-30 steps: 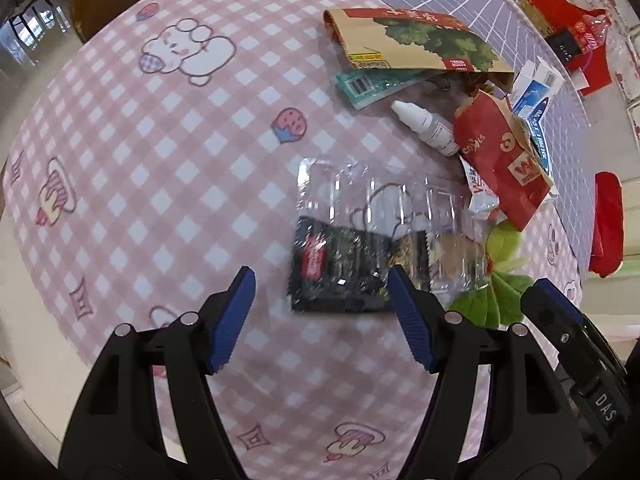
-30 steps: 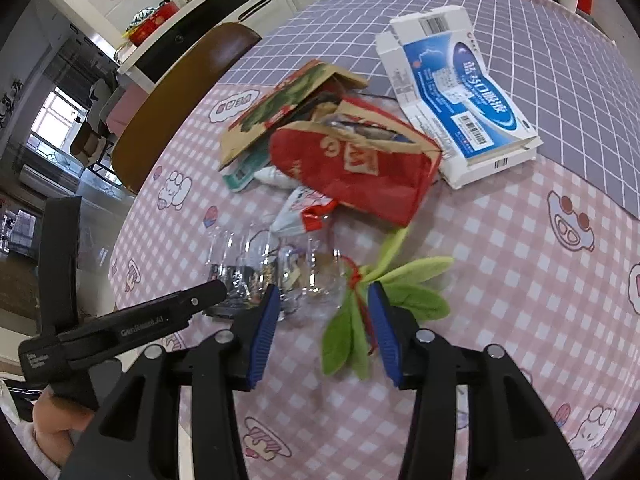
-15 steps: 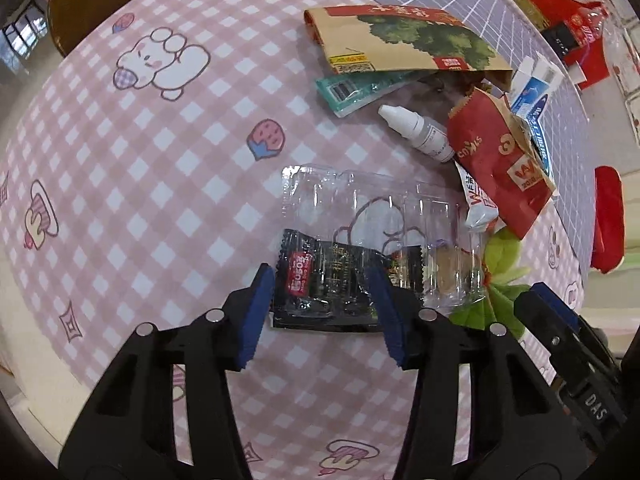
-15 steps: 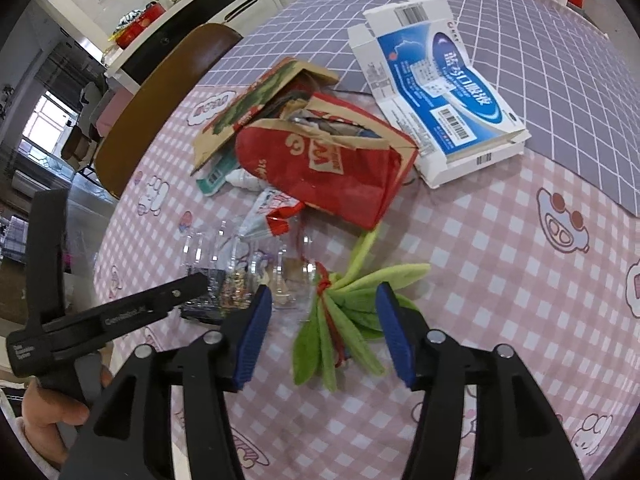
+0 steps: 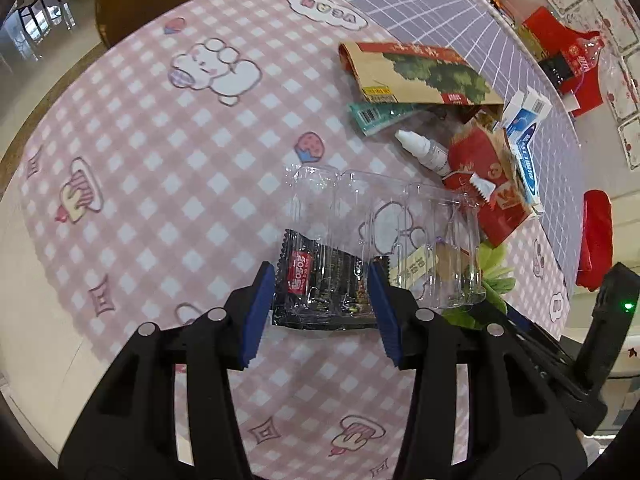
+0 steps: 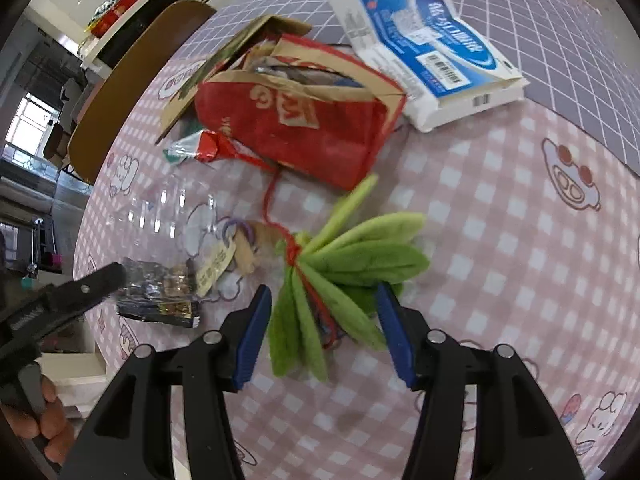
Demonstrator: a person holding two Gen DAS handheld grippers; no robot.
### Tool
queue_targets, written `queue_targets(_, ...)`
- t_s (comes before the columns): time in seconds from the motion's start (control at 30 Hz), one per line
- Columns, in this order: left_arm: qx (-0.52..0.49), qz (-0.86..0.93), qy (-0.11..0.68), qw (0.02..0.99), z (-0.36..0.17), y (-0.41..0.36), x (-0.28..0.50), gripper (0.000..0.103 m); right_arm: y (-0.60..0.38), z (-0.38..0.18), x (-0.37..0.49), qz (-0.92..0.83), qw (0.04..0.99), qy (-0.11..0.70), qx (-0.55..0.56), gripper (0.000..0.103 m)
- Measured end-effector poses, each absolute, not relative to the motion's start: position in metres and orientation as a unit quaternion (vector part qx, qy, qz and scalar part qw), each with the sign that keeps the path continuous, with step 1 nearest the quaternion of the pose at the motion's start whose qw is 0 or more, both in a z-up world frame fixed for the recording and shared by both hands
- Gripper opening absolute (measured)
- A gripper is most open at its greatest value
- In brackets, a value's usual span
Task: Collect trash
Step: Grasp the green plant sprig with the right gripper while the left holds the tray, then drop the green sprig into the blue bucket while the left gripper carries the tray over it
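The left gripper (image 5: pixel 322 312) has its blue-padded fingers (image 5: pixel 259 312) spread wide on either side of a black snack wrapper (image 5: pixel 320 300), one pad near each short edge; whether either pad touches the foil cannot be told, and nothing is clamped. The wrapper lies flat on the pink checked surface (image 5: pixel 160 160), its far half covered by a clear plastic tray (image 5: pixel 384 232) whose walls are hard to trace against the cloth. A small tan tag shows through the tray's right end, its print too blurred to read.

The right gripper (image 6: pixel 322 328) is likewise wide open and holds nothing. Between its fingers (image 6: pixel 252 332) lies the near part of a green leaf bundle (image 6: pixel 352 264) tied with red string; the pads stand beside the outer leaves, contact unclear. The string trails up toward a red paper bag (image 6: pixel 304 128) lying on its side, with its opening crumpled and its contents indistinct.

Beyond, in the left view, a white dropper bottle (image 5: pixel 424 150) lies half tucked under the red bag, and a teal packet (image 5: pixel 376 114) is mostly hidden beneath a flattened brown carton (image 5: pixel 416 74). A blue and white box (image 6: pixel 424 44) lies opened out where the cloth turns to purple grid. The left gripper's body crosses the lower left of the right view, masking part of the wrapper.
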State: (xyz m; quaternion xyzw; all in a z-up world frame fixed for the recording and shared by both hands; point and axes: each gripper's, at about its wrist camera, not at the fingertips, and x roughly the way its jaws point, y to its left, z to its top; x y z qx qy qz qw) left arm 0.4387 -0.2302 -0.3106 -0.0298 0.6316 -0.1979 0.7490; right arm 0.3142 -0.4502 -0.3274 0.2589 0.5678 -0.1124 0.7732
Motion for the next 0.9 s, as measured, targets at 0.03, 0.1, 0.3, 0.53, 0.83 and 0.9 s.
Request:
queue_targets(0.03, -0.031, -0.199, 0.63, 0.75, -0.308, -0.226, 0.437, 0.047, -0.447, -0.326, 0.315, -0.105, 0.776, 0.566, 0.257, 0.031)
queue_targets(0.1, -0.037, -0.2, 0.626, 0.753, -0.303, -0.219, 0.434, 0.047, -0.439, -0.324, 0.316, -0.095, 0.779, 0.567, 0.25, 0.01)
queue_targets(0.3, -0.062, -0.199, 0.613, 0.762, -0.287, -0.184, 0.426, 0.047, -0.41, -0.297, 0.322, -0.057, 0.808, 0.541, 0.227, 0.008)
queue_targets(0.53, -0.097, -0.177, 0.601, 0.774, -0.271, -0.116, 0.419, 0.047, -0.354, -0.265, 0.331, -0.01, 0.825, 0.519, 0.223, 0.008)
queue_targets(0.83, -0.139, -0.127, 0.583, 0.79, -0.254, 0.005, 0.407, 0.047, -0.245, -0.23, 0.344, 0.074, 0.84, 0.498, 0.203, 0.008)
queue_targets(0.9, -0.147, -0.112, 0.58, 0.793, -0.252, 0.035, 0.403, 0.047, -0.213, -0.229, 0.35, 0.094, 0.837, 0.503, 0.194, 0.008)
